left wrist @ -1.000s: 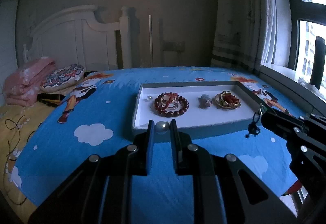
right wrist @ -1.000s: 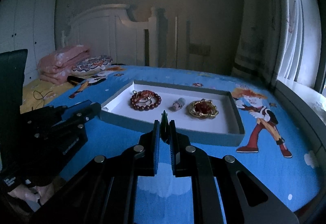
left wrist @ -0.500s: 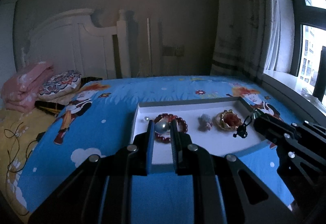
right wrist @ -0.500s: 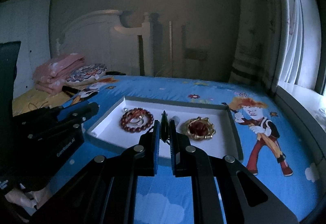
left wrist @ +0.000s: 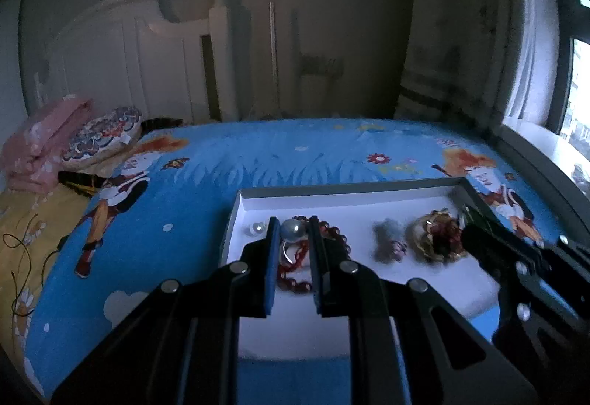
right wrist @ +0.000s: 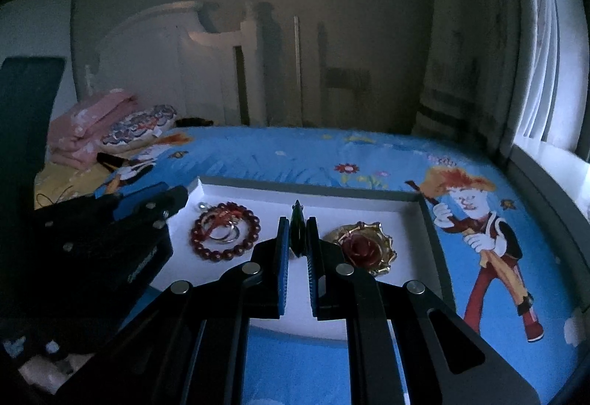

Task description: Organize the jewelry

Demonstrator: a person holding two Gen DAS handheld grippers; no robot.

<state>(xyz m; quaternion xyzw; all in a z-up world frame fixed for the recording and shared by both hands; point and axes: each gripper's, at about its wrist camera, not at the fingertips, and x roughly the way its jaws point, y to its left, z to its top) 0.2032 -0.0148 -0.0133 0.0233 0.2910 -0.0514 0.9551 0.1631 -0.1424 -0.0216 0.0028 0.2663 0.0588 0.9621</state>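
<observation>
While over tray (left wrist: 368, 189), left tongs (left wrist: 293, 231) gripping pearl (left wrist: 292, 230)

bedsheet (left wrist: 295, 154): blue, cartoon print
headboard (left wrist: 121, 47): white, at wall
pink fabric (left wrist: 40, 150): folded, far left
pillow (left wrist: 103, 138): patterned, beside pink fabric
cable (left wrist: 18, 257): dark, probably a charger lead
curtain (right wrist: 479, 55): right, by window

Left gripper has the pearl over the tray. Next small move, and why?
Probably lower the left gripper toward bare tray floor, then open. The pearl is pinched above the red bead bracelet, so releasing here would likely drop it onto the beads.
</observation>
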